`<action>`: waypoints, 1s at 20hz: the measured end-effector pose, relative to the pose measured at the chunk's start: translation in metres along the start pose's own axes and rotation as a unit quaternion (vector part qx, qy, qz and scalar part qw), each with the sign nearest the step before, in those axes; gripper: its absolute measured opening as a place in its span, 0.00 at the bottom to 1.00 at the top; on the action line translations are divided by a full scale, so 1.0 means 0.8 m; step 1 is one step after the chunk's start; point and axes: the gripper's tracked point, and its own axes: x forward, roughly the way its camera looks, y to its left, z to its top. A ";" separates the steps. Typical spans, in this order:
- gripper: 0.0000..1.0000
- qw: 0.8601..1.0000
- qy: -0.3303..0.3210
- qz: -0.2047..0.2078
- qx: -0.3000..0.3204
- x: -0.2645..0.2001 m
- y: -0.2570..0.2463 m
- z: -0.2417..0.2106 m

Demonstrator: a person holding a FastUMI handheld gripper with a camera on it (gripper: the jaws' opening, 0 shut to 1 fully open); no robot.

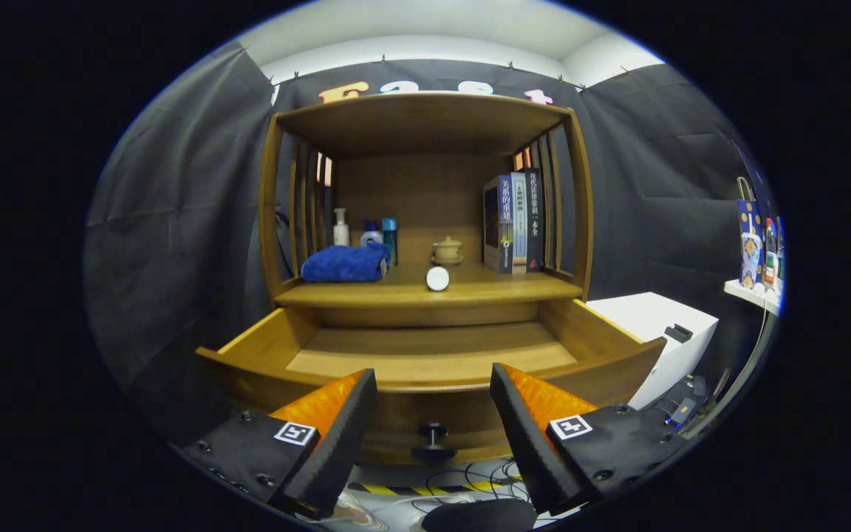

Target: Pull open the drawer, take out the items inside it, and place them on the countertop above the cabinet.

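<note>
The wooden cabinet's drawer [425, 358] stands pulled out toward me, and its bare wooden floor shows with no item on it. A dark round knob [433, 437] sits on the drawer's front panel, between and just below my fingers. My gripper [433, 384] hangs open in front of the drawer's front edge, holding nothing. On the countertop [499, 284] above the drawer lie a folded blue cloth [346, 264] at the left and a small white round object [437, 278] near the front middle.
Farther back on the countertop stand a white bottle [340, 227], two blue-capped bottles [381, 235], a small lidded pot [447, 250] and upright books [514, 222]. A white box [662, 336] sits right of the drawer. Cables [462, 480] lie on the floor below.
</note>
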 end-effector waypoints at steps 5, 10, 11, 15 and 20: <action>0.99 0.999 0.034 -0.005 0.007 0.007 -0.002 -0.044; 0.99 0.999 0.052 -0.013 0.004 0.023 -0.004 -0.063; 0.99 0.998 0.056 -0.015 0.003 0.025 -0.004 -0.066; 0.99 0.998 0.065 -0.011 0.009 0.036 0.001 -0.077; 0.99 0.997 0.069 -0.013 0.015 0.038 0.001 -0.083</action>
